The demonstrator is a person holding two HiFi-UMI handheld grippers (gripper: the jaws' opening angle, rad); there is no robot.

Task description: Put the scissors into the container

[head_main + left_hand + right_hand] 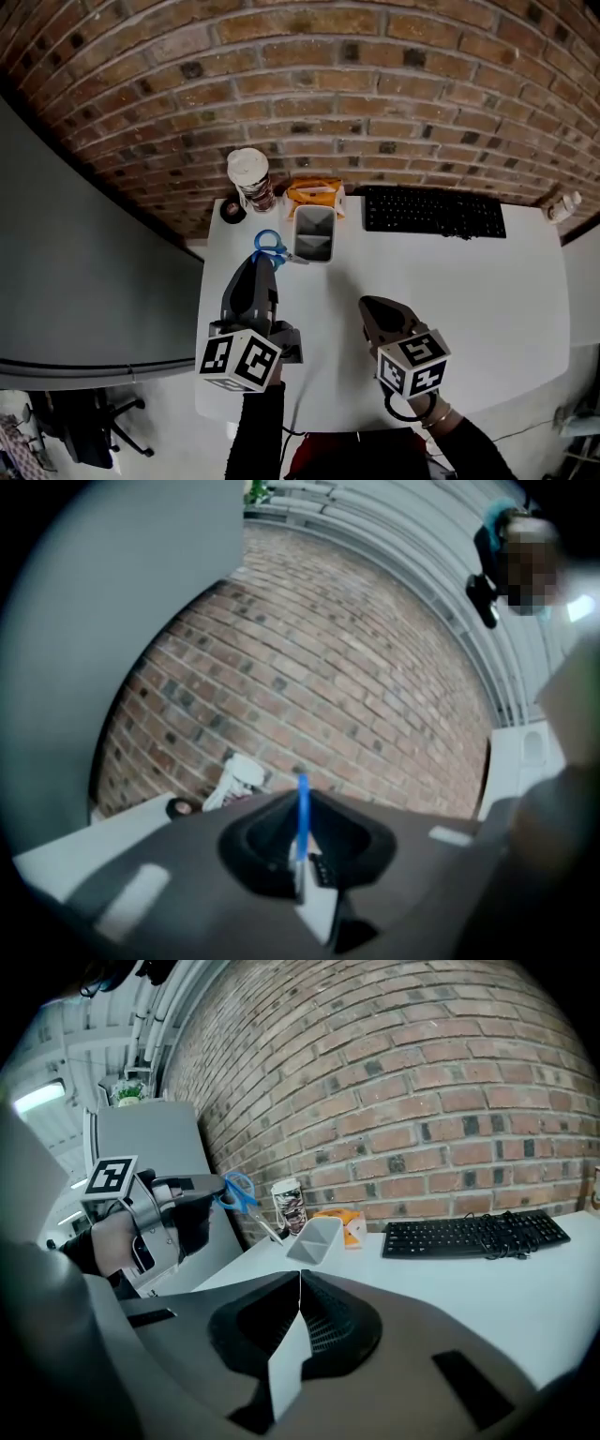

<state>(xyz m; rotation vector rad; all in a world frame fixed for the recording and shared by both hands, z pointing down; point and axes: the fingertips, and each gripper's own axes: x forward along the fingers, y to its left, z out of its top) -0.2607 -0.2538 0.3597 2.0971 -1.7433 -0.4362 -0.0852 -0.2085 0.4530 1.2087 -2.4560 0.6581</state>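
1. The left claw [262, 261] is shut tight on the scissors [270, 246]. The left gripper view shows only a thin blue strip of the scissors [302, 810] pinched between its jaws.
2. The right gripper view shows more. There the blue loops of the scissors [239, 1192] stick out past the tip of the left claw [192, 1206]. The blade slants down toward the container [314, 1239].
3. The right claw [300, 1277] has its jaws pressed together, and nothing is between them.
4. In the head view, the right claw [367, 305] is off to the right of the left claw. It is further back from the wall.
5. The grey container [314, 232] stands just ahead and to the right of the left claw's tip. Its top is open, and only its grey inside shows. The scissors are beside its left edge, not in it. I cannot tell if the blade touches it.
6. A cup [249, 178] with a white lid stands ahead of the left claw, past the scissors. The lid hides what is inside.
7. On the white table [487, 300] there is one container, one cup, one orange packet [315, 195], one black keyboard [434, 211] and one small black round thing [232, 210]. There is also one pair of scissors, and there are two claws.
8. Only the head view shows the small white bottle [564, 206], far to the right of the right claw.
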